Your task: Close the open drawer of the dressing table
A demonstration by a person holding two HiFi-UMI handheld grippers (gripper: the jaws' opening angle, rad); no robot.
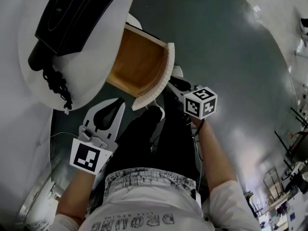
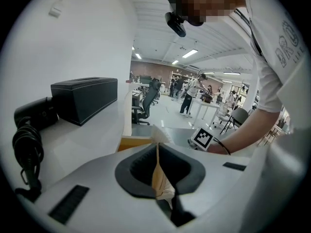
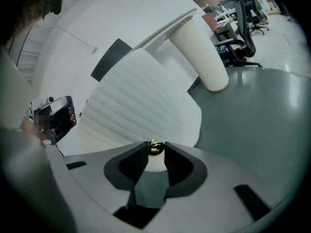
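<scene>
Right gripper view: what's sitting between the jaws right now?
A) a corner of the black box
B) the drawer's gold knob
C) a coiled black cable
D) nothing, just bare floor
B: the gold knob on the ribbed white drawer front sits right between the jaw tips of the right gripper.

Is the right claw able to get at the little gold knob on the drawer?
Yes, it looks so. The right claw sits right at the gold knob on the white drawer front, with a pad on each side that seems to touch it. Nothing stands in the way.
</scene>
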